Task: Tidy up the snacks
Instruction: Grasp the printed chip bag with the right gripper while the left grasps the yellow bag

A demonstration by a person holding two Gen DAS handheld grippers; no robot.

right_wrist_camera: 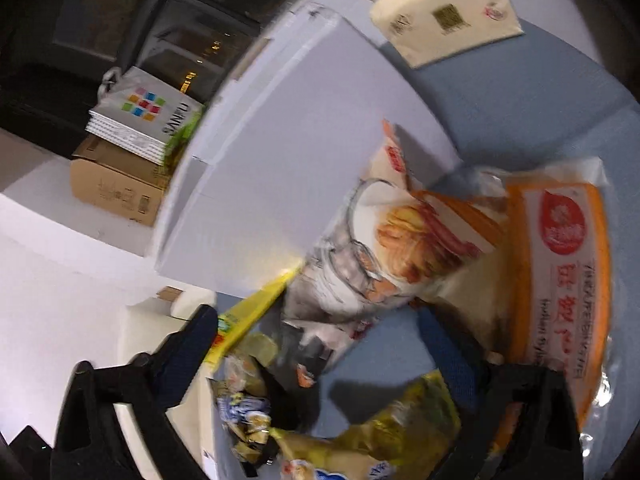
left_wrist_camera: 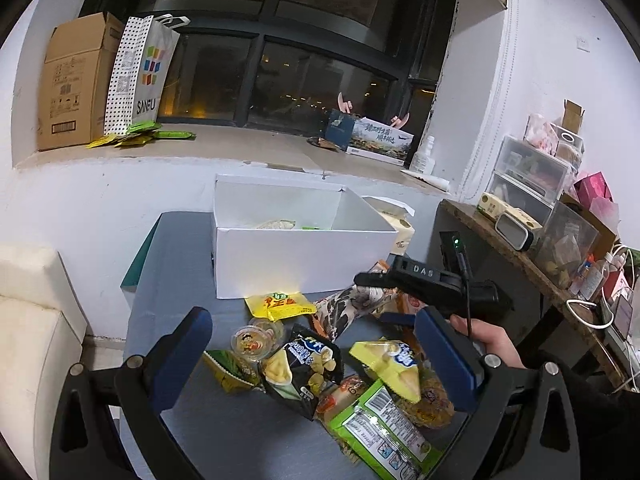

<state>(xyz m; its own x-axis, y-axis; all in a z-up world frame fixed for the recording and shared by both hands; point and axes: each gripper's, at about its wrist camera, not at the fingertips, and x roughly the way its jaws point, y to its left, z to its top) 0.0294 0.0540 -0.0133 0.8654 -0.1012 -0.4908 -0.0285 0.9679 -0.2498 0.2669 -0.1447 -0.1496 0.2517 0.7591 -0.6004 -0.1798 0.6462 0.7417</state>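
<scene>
The blue-grey counter [left_wrist_camera: 176, 264] stands against a white wall under a dark window, and at its far side sits the open white box [left_wrist_camera: 296, 240], with a few packets just showing inside over its front wall. In front of the box the snacks lie in a loose heap: a green-edged packet [left_wrist_camera: 384, 432] with a barcode label nearest the left wrist camera, a black chip bag [left_wrist_camera: 304, 368] beside it, a pale green and yellow bag [left_wrist_camera: 388, 364] to its right, a yellow packet [left_wrist_camera: 280, 304] touching the foot of the box, and a small clear cup [left_wrist_camera: 252, 340] between the yellow packet and the black bag. The left gripper [left_wrist_camera: 312, 356] hovers over the heap with its blue-padded fingers spread wide, holding nothing. The right gripper [left_wrist_camera: 384, 292], held in a hand [left_wrist_camera: 492, 344], reaches in from the right, close above a patterned packet [left_wrist_camera: 352, 300] near the box's corner. In the blurred right wrist view its fingers stand apart around that packet [right_wrist_camera: 360, 256], with an orange-bordered bag [right_wrist_camera: 560, 264] just beside it; I cannot tell whether the pads touch the packet.
</scene>
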